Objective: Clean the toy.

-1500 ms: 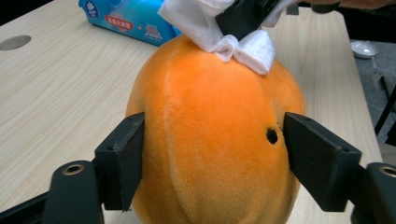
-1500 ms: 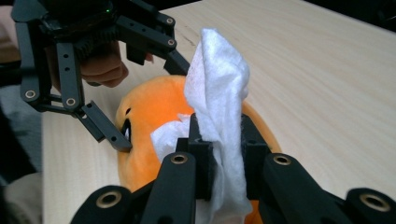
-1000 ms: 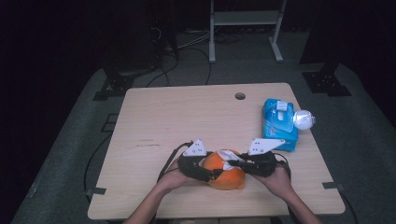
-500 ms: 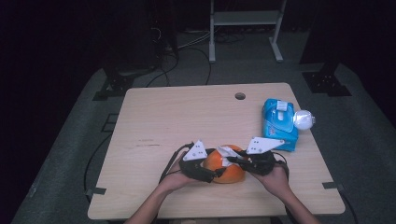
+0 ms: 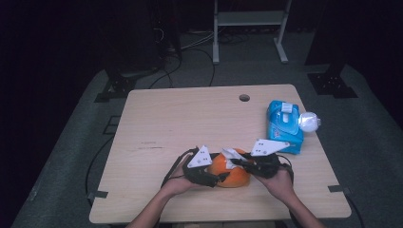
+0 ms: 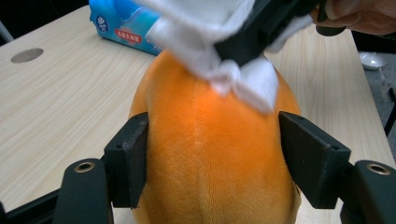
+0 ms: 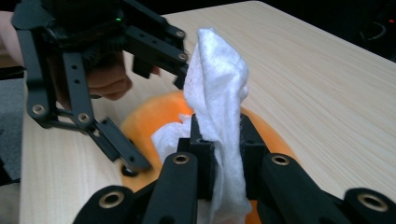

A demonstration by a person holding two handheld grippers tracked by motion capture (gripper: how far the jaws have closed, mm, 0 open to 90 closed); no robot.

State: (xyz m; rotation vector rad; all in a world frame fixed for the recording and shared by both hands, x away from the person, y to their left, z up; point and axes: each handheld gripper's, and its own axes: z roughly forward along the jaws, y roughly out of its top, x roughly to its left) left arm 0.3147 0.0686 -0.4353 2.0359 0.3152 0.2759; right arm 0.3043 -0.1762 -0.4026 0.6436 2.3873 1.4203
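An orange plush toy (image 5: 233, 175) lies near the table's front edge, in the middle. My left gripper (image 5: 219, 178) is shut on it, with one jaw pressed against each side of the plush body (image 6: 210, 154). My right gripper (image 5: 238, 163) comes in from the right and is shut on a white wipe (image 7: 217, 93). The wipe (image 6: 243, 77) rests against the top of the plush. In the right gripper view the wipe stands up between that gripper's jaws, and the left gripper's fingers (image 7: 114, 140) reach round the orange plush (image 7: 149, 116) behind it.
A blue pack of wipes (image 5: 285, 126) lies at the right of the wooden table (image 5: 190, 118), with a white round object (image 5: 309, 122) against its far right side. A cable hole (image 5: 244, 98) sits near the back edge. Dark floor and stand legs surround the table.
Both hands stay almost in place. The right gripper with the wipe has shifted slightly across the top of the plush.
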